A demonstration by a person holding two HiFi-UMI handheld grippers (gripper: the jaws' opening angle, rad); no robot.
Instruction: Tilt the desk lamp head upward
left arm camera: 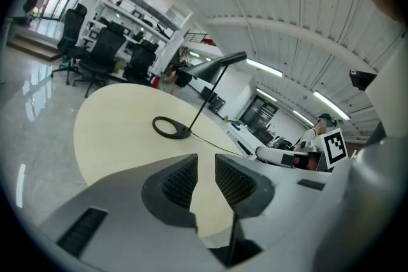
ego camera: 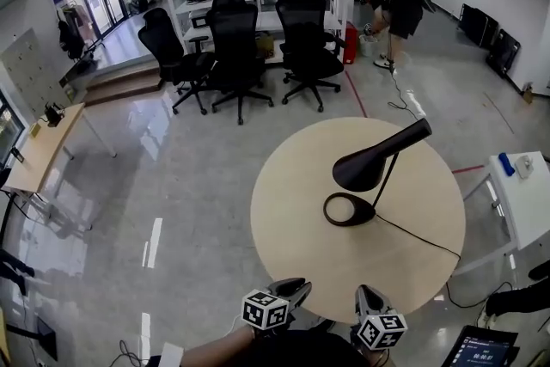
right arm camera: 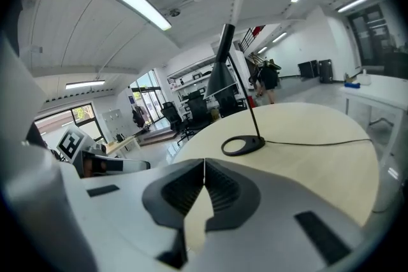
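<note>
A black desk lamp stands on the round beige table [ego camera: 292, 236]. Its ring base [ego camera: 348, 209] sits near the table's middle, and its cone head [ego camera: 371, 161] slopes down to the left from a thin stem. Both grippers hover at the table's near edge, well short of the lamp. My left gripper [ego camera: 295, 288] is shut and holds nothing, as is my right gripper [ego camera: 364, 296]. In the left gripper view the left gripper [left arm camera: 205, 176] points at the base [left arm camera: 172, 128] and the head [left arm camera: 215, 66]. The right gripper view shows the right gripper [right arm camera: 204, 176], the base [right arm camera: 243, 145] and the head [right arm camera: 223, 78].
The lamp's black cable [ego camera: 421, 239] runs from the base over the table's right edge. Several black office chairs [ego camera: 234, 43] and shelves stand at the back. A white side table [ego camera: 526, 202] is at the right, a wooden desk [ego camera: 39, 152] at the left, and a person [ego camera: 400, 11] stands far back.
</note>
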